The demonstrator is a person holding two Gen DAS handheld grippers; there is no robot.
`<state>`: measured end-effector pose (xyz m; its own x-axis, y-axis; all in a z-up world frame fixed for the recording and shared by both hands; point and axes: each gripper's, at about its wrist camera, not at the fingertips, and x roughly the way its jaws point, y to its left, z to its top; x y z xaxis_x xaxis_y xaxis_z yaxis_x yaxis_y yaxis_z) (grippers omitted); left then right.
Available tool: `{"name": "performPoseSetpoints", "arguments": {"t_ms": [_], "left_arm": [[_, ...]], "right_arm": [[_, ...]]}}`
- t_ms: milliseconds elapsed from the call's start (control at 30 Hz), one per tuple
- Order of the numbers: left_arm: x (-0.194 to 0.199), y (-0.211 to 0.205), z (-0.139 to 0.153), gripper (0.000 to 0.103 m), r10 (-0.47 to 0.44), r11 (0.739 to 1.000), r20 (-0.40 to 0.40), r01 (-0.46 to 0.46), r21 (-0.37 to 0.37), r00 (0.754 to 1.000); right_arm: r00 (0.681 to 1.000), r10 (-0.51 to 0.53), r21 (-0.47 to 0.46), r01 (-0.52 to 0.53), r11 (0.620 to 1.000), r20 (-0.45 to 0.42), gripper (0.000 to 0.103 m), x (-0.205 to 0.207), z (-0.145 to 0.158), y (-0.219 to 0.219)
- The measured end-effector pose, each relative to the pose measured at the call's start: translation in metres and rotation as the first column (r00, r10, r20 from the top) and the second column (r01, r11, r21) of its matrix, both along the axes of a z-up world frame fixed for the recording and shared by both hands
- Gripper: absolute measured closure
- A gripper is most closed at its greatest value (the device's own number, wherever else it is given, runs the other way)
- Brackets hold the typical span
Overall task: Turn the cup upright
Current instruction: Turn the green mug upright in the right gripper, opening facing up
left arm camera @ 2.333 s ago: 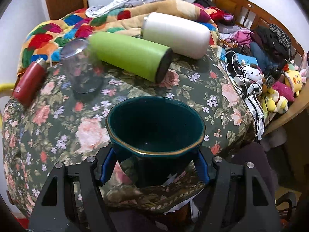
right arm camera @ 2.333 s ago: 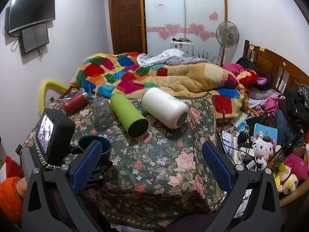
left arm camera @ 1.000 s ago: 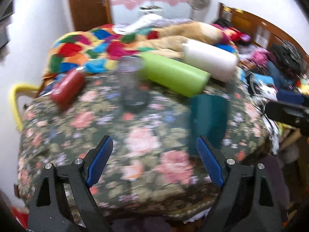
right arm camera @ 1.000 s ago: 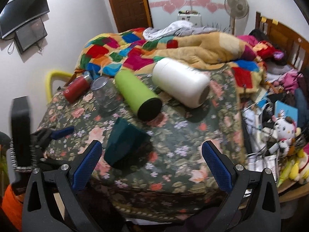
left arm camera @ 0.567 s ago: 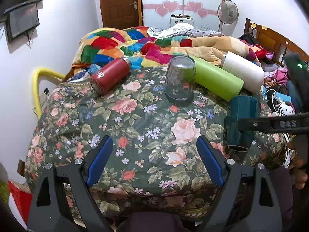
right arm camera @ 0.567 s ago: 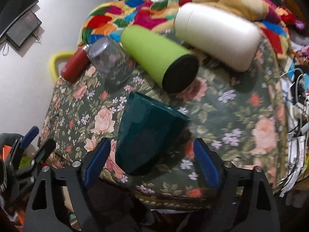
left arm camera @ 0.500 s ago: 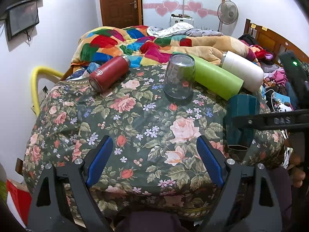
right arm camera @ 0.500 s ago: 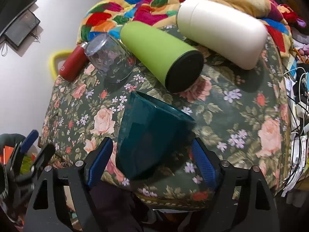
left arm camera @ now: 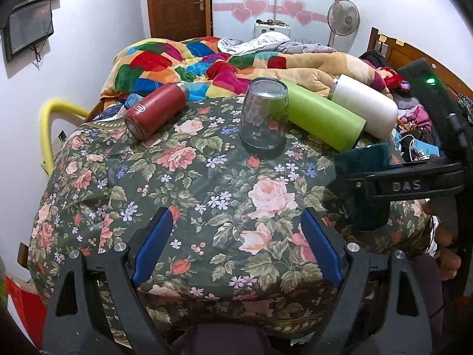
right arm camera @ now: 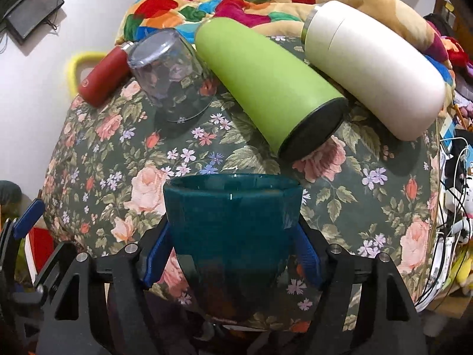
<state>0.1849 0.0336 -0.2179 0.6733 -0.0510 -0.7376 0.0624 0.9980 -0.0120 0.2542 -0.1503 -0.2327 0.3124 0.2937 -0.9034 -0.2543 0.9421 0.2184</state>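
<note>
right gripper (right arm camera: 230,254) reaches level over the table edge, clamping the teal cup (right arm camera: 232,236); left gripper (left arm camera: 236,245) spread wide, empty

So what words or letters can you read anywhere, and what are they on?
"DAS": raised letters on the black arm of the right claw, seen in the left camera view.
Red bottle: a small white logo near its base, too small to read.
Sticky notes on the wooden bed frame: too small to read.
Teal cup, green bottle, white bottle: no text visible.
</note>
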Motion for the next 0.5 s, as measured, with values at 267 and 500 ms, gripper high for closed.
{"name": "performPoseSetpoints", "arguments": {"t_ms": [267, 500], "left_arm": [[0.002, -0.004, 0.009, 0.015, 0.001, 1.000, 0.021, -0.001, -0.003, 1.000], [0.006, -0.004, 0.012, 0.015, 0.003, 1.000, 0.025, -0.002, -0.010, 1.000]], "right_arm": [[0.994, 0.012, -0.006, -0.011, 1.000, 0.108, 0.032, -0.007, 0.034, 0.001], [0.987, 0.035, -0.032, -0.031, 0.999, 0.159, 0.032, 0.002, 0.043, 0.012]]}}
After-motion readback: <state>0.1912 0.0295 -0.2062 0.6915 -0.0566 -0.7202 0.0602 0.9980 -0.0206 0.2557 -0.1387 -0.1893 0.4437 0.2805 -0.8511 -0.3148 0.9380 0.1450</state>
